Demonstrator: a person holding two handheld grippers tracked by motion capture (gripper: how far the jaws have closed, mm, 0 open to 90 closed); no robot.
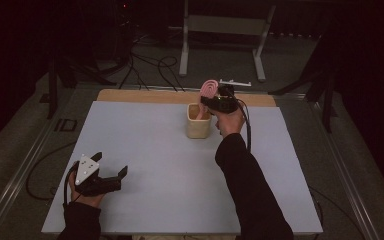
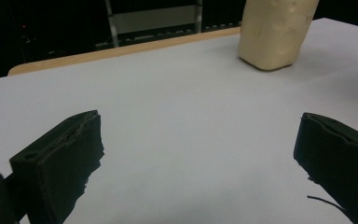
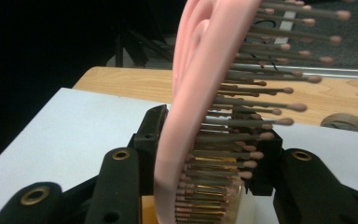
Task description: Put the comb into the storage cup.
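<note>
High view: right tool (image 1: 214, 100) is clamped on a pink hairbrush (image 1: 208, 89), head up and handle pointing down into the cream cup (image 1: 198, 121) at the tabletop's (image 1: 155, 150) far middle, likely so it drops in upright. Right gripper view: jaws pinch the hairbrush across its pad and bristles. Cup interior mostly hidden; other contents unclear. Left tool (image 1: 111, 178) rests released near the front-left edge, apparently idle.

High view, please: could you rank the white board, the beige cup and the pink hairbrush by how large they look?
1. White board, by far the largest.
2. Beige cup.
3. Pink hairbrush, held over the cup by the right hand-held gripper; partly hidden, so its rank is unsure.
</note>
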